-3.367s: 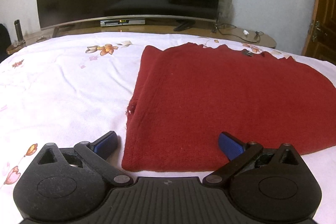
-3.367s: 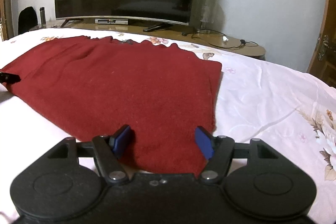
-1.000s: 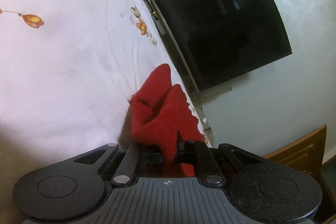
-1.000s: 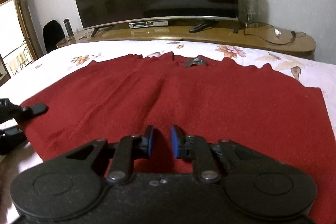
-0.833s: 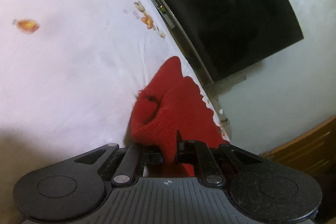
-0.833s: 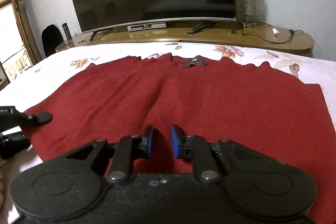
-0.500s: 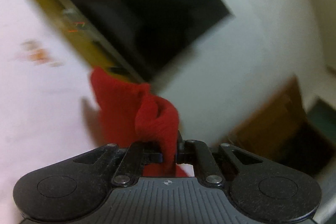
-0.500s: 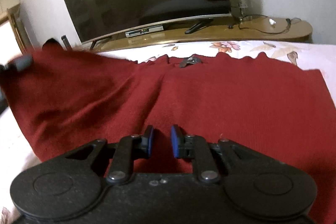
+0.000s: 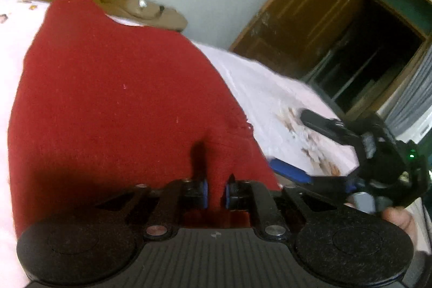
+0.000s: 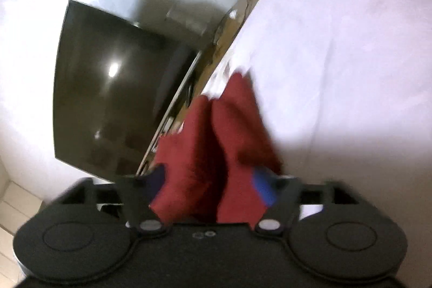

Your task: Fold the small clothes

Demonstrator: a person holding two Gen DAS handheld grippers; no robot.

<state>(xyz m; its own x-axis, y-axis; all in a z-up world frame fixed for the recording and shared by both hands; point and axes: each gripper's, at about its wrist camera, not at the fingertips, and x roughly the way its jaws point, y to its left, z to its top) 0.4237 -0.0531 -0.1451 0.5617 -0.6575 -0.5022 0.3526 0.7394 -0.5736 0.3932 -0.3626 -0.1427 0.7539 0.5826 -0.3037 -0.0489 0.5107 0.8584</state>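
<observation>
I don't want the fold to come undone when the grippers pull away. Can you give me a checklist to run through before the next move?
1. Red cloth folded over onto itself: ok, it lies doubled on the bed sheet.
2. Left gripper letting go: not ok, its jaws are only starting to open and a pinch of cloth sits between them.
3. Right gripper letting go: cannot tell, its jaws are opening wide but cloth bunches between them.
4. Right gripper clear of the cloth: ok in the left wrist view, where it sits off the edge.
5. Edges lined up: cannot tell, the views are blurred.
</observation>
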